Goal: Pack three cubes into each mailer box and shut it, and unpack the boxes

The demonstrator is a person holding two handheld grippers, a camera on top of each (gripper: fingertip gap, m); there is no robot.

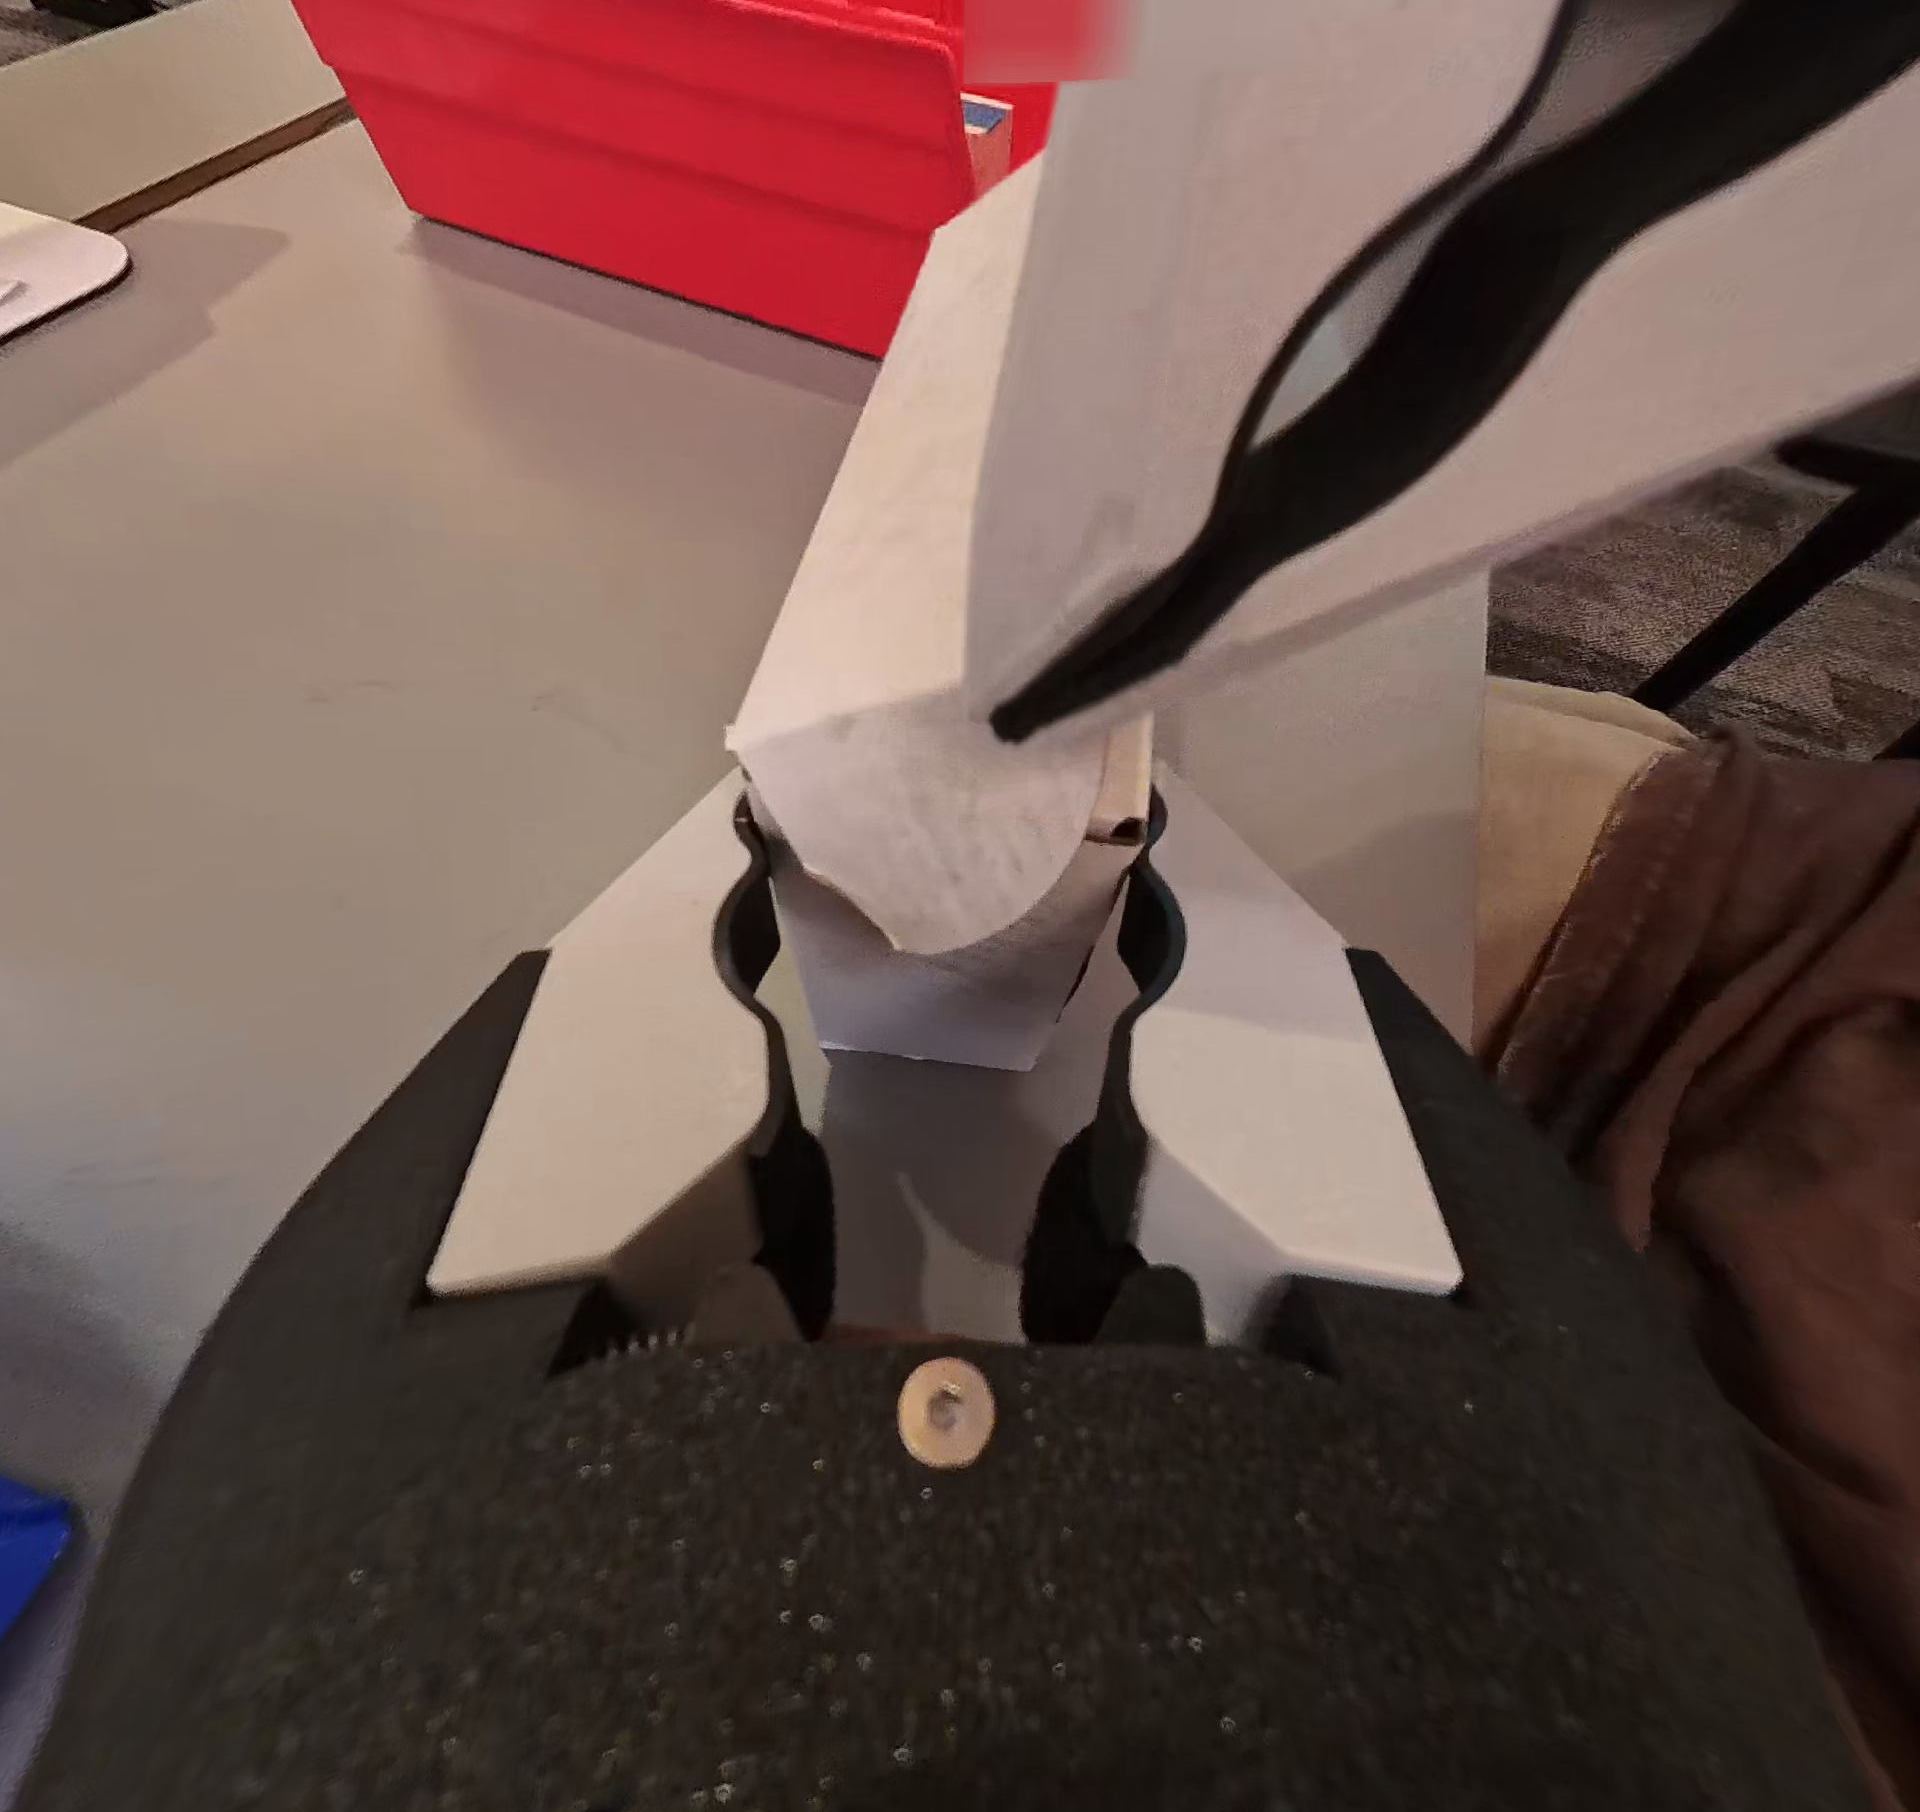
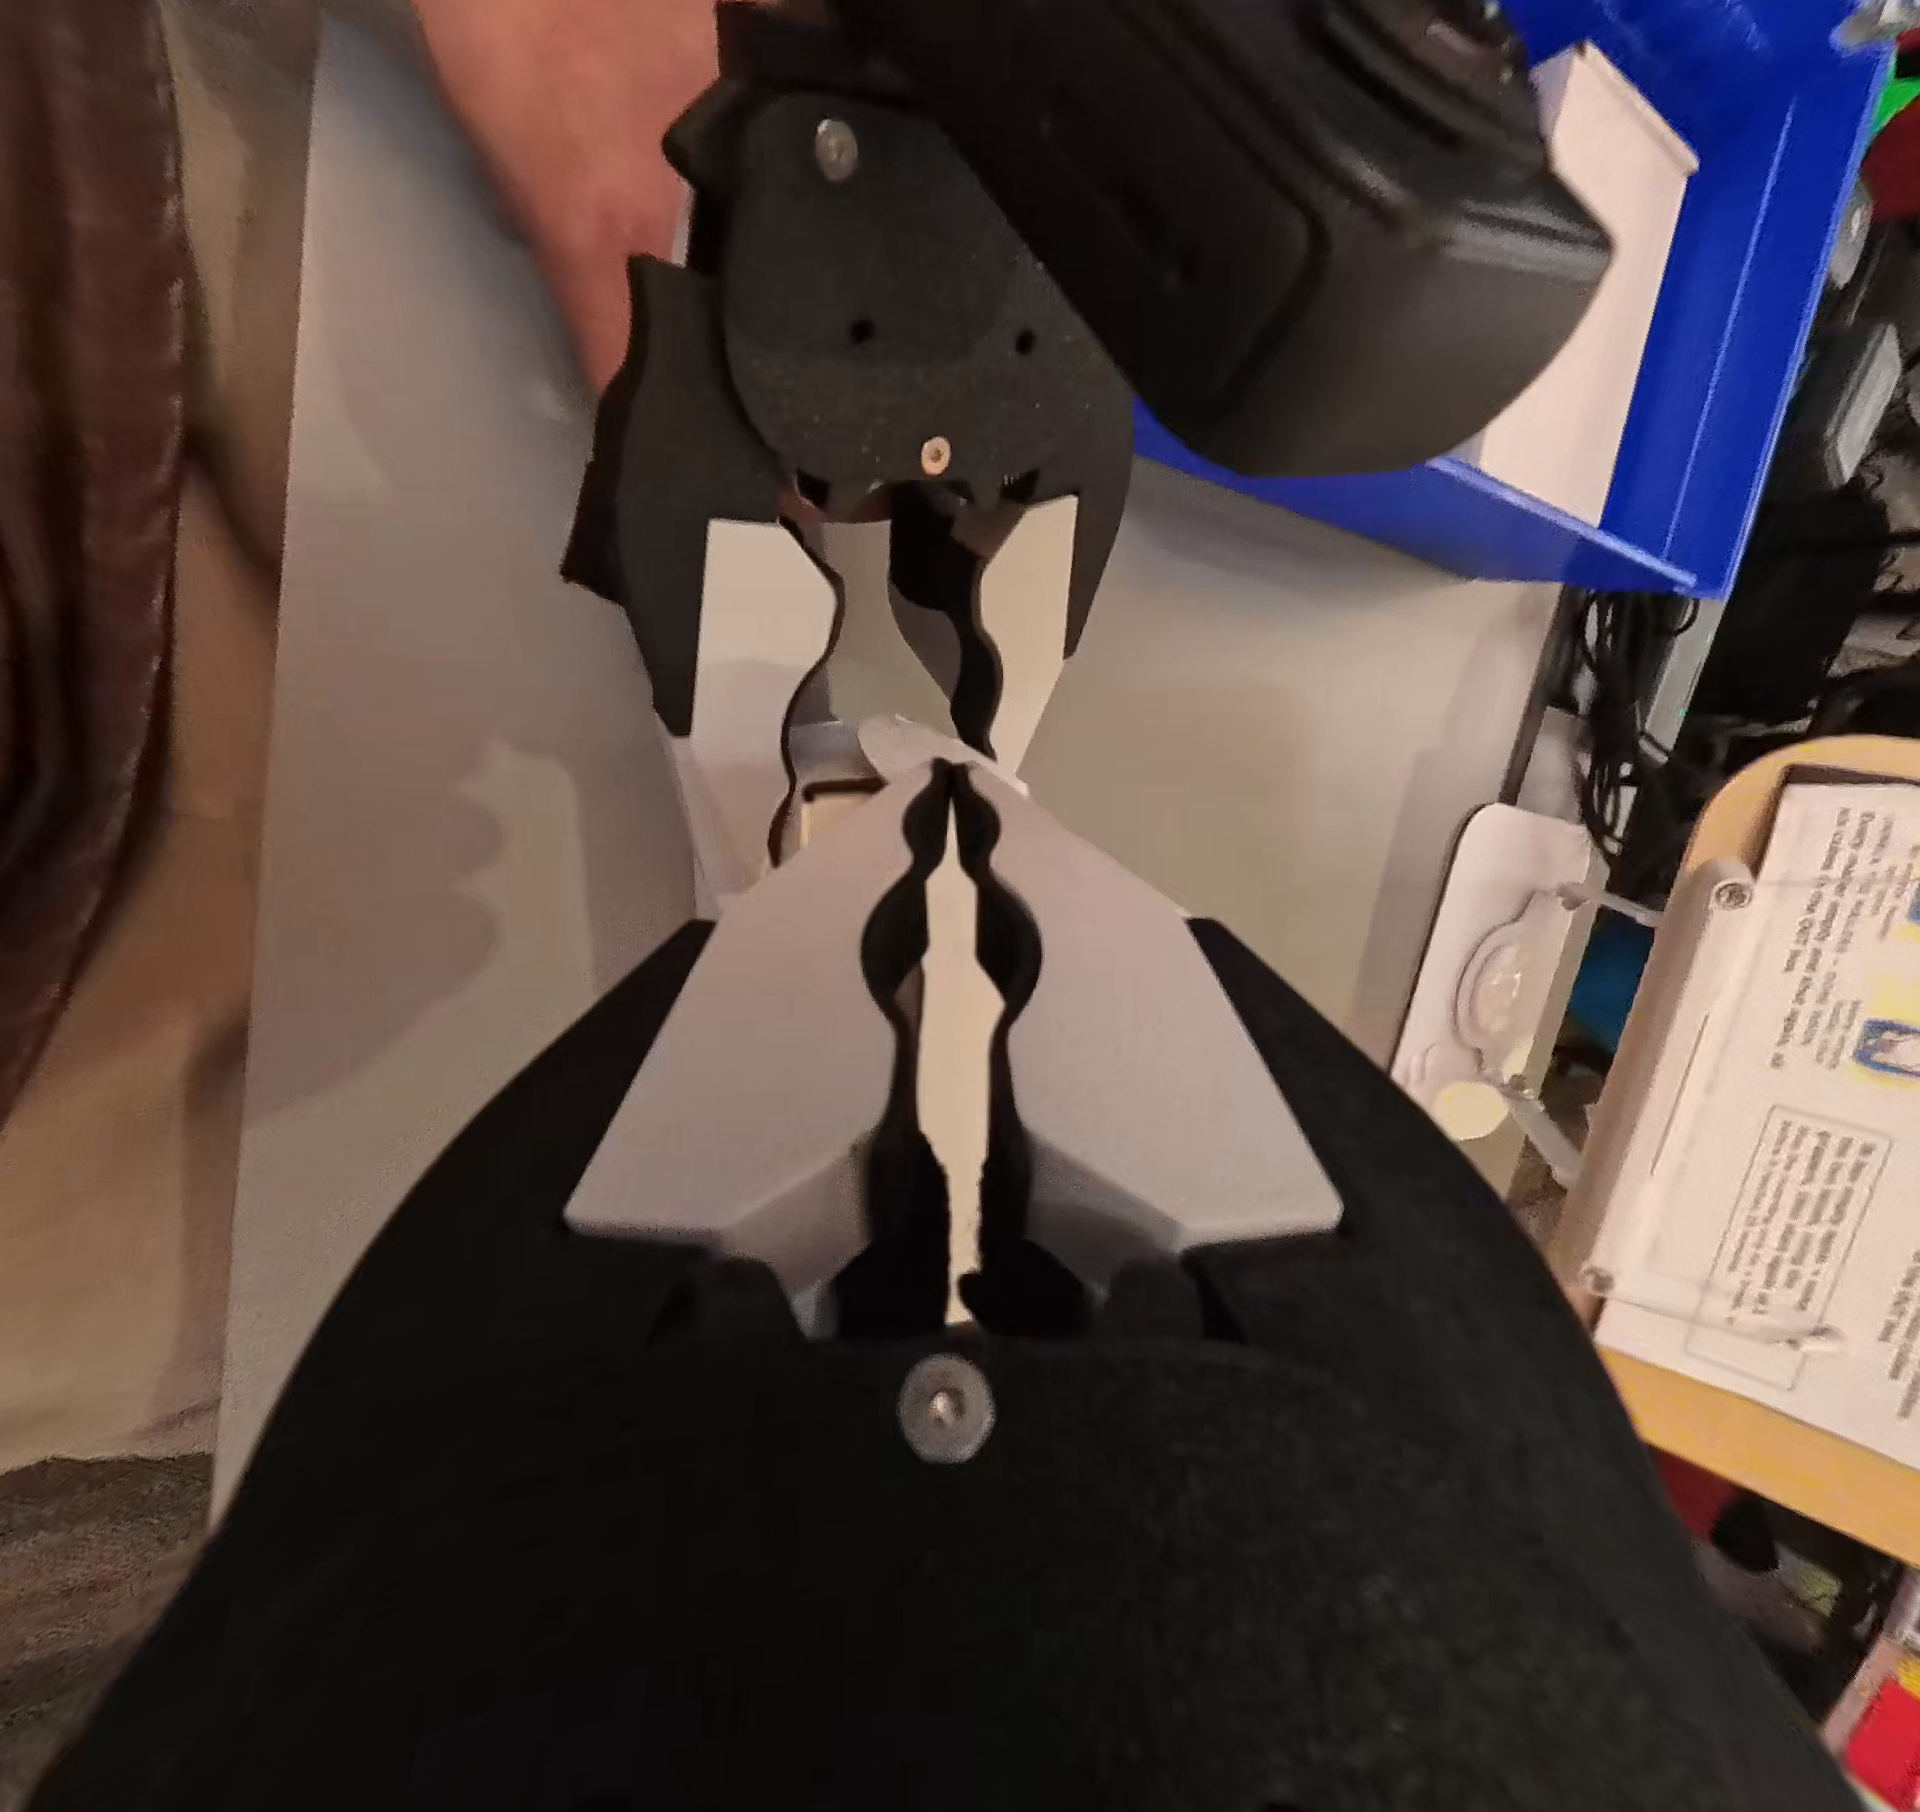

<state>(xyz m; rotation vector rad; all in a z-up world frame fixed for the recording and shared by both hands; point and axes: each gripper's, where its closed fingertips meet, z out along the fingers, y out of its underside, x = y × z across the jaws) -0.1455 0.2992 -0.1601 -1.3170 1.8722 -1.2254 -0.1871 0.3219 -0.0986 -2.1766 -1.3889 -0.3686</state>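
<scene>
1. Left wrist view: the left gripper [image 1: 951,827] has its fingers on either side of the near end of a white mailer box [image 1: 883,640], and the black pads press against the cardboard — it is pinching the box.
2. The box stands tilted, its long body running up and away from the fingers toward the red bin [image 1: 644,121] at the back of the grey table [image 1: 364,567].
3. A rounded white flap [image 1: 956,827] hangs over the gripped end of the box.
4. From the upper right comes the right gripper [image 1: 1003,721], its black-edged tips pressed together and touching the box right at that flap.
5. Right wrist view: the right gripper's [image 2: 951,770] tips meet with next to no gap, on a thin white edge of the flap [image 2: 896,739].
6. Just beyond, the left gripper [image 2: 883,786] faces it, fingers straddling the box end, a hand [image 2: 561,100] holding it.
7. A blue bin [image 2: 1714,235] sits at upper right.
8. No cubes show in either view.
</scene>
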